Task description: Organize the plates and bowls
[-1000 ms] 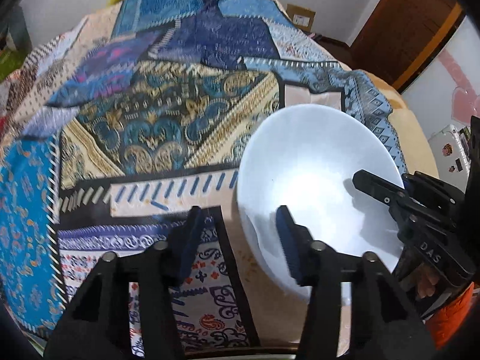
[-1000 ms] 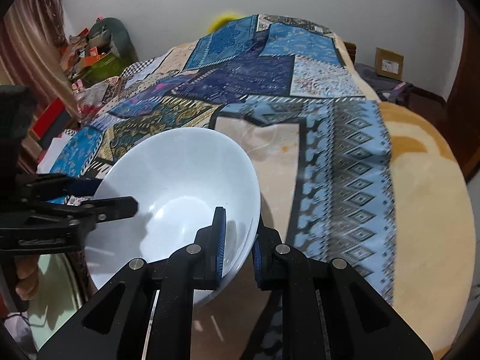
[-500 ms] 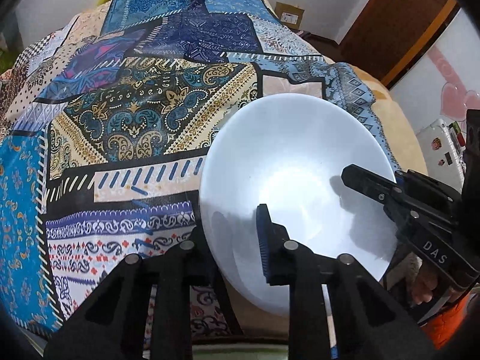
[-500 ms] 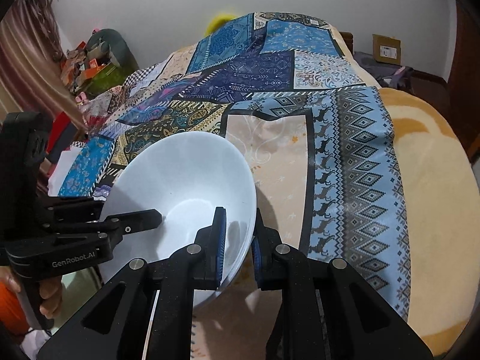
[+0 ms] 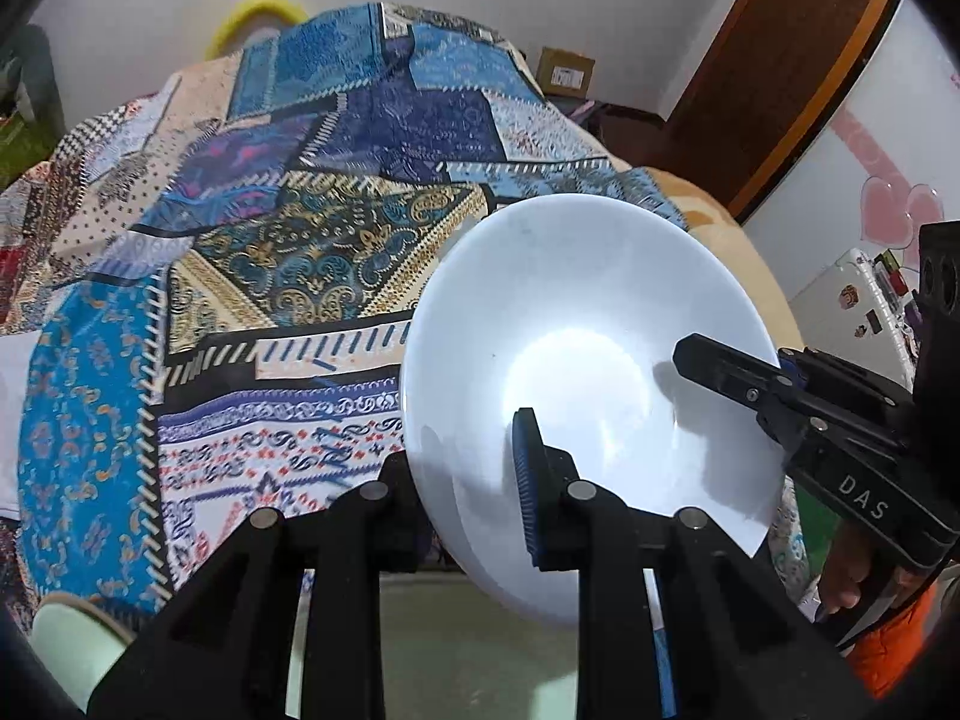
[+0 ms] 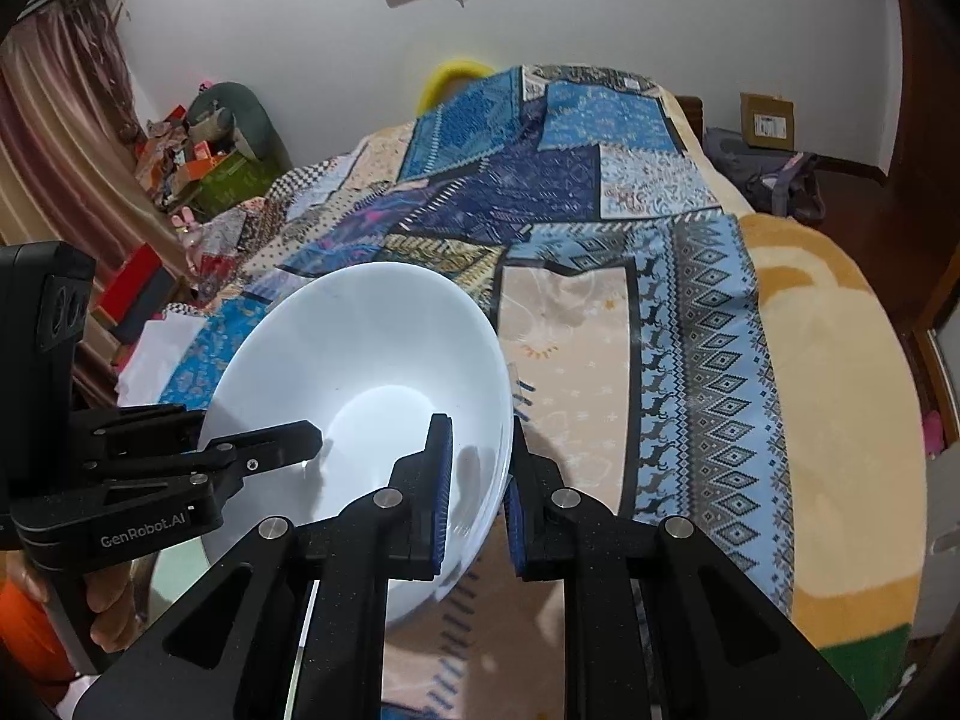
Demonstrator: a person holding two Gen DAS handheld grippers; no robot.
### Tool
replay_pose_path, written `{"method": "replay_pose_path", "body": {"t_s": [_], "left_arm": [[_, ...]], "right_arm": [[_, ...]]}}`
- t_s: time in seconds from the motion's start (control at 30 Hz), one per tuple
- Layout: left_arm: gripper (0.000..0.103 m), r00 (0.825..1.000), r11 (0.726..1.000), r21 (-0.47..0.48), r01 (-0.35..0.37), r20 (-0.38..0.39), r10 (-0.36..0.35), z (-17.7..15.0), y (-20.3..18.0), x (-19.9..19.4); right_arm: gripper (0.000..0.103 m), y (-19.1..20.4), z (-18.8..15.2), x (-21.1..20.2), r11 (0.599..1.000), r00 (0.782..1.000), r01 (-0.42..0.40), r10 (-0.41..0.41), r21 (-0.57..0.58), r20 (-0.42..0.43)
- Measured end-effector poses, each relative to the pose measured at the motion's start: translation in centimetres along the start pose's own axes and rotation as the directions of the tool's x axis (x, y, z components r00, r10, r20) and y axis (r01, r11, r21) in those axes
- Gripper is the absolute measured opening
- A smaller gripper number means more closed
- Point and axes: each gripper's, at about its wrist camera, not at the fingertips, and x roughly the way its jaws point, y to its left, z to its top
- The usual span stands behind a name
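Since a second ago the left gripper (image 5: 468, 480) has gone from straddling the rim with a gap to clamping it, and the white bowl (image 5: 576, 324) now sits higher above the patchwork bedspread (image 5: 270, 276) with floor showing under its near edge.

Left wrist view: one finger inside the bowl, the other hidden behind the wall, jaws nipped tight on the near rim. The right gripper (image 5: 774, 384) comes in from the right and bites the opposite rim.

Right wrist view: right gripper (image 6: 477, 492) pinches its rim hard, blue pads either side, angled down. Left gripper (image 6: 312, 441) reaches in from the left.

Looks like glazed ceramic or glass, so I'd guess stiff, slick, chippy and weighty. Two opposite rim pinches seem the sane hold.
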Motion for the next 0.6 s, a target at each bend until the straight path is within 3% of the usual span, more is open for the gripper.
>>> {"method": "replay_pose_path", "body": {"t_s": [0.6], "left_arm": [[0.022, 0.994, 0.999, -0.042, -0.025, 0.108, 0.029, -4.1, 2.4, -10.2]], "right_arm": [[0.014, 7.1, -1.3, -4.5, 0.997, 0.997, -0.042, 0.047, -0.069, 0.067]]}}
